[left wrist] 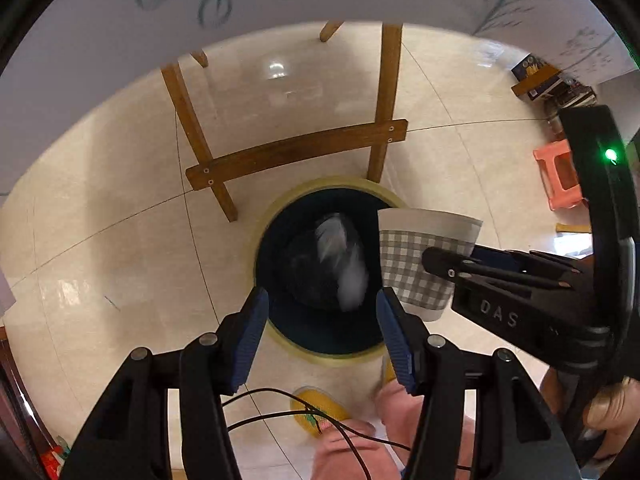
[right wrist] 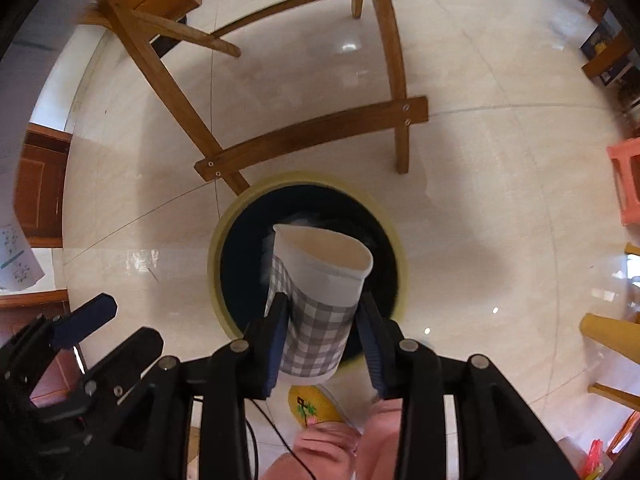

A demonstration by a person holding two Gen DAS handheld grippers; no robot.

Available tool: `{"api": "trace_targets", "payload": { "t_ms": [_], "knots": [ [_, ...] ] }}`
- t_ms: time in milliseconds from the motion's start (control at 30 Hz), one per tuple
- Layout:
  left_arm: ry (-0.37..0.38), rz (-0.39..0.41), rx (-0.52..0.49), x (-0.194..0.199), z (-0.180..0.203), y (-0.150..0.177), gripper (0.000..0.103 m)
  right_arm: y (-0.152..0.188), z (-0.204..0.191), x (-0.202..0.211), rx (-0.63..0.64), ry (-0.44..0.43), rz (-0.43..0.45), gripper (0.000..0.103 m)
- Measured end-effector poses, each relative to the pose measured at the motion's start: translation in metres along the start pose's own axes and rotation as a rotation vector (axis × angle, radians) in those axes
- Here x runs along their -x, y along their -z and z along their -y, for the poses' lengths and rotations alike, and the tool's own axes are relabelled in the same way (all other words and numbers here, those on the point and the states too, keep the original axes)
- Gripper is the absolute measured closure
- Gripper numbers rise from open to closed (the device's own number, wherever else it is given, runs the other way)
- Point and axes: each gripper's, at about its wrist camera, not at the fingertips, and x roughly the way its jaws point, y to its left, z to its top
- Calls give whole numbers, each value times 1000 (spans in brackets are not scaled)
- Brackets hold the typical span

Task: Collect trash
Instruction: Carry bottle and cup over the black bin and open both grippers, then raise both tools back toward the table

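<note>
Pale floor tiles surround the bin (right wrist: 402,268) at frame centre. The right gripper (right wrist: 324,336) has the checked cup (right wrist: 320,304) between its jaws over the bin mouth; whether the pads press it is unclear. Best to part them fully over the opening. The left gripper (left wrist: 322,328) hangs released, empty. Bin contents are blurred.

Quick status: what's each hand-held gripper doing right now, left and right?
Left hand-held gripper: open, empty, above the trash bin.
Right hand-held gripper: checked paper cup between its jaws over the bin; grip cannot be told.
</note>
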Motion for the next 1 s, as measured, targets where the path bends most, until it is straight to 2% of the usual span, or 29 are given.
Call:
{"api": "trace_targets", "payload": {
  "t_ms": [100, 167, 367, 467, 667, 1000],
  "knots": [
    [-6, -5, 26, -3, -4, -1, 46, 1, -3, -3, 2, 8, -1, 61],
    [-10, -2, 46, -1, -7, 1, 46, 2, -5, -1, 5, 9, 6, 50],
    [-30, 58, 58, 34, -6, 6, 46, 8, -11, 22, -2, -19, 22, 49],
    [-39, 98, 59, 63, -2, 7, 46, 11, -14, 43, -3, -34, 47, 49],
    [-35, 156, 64, 123, 4, 3, 37, 16, -23, 96, 3, -56, 99, 49],
    [-20, 197, 97, 240, 5, 4, 36, 29, -46, 212, 52, -65, 148, 49]
  ]
}}
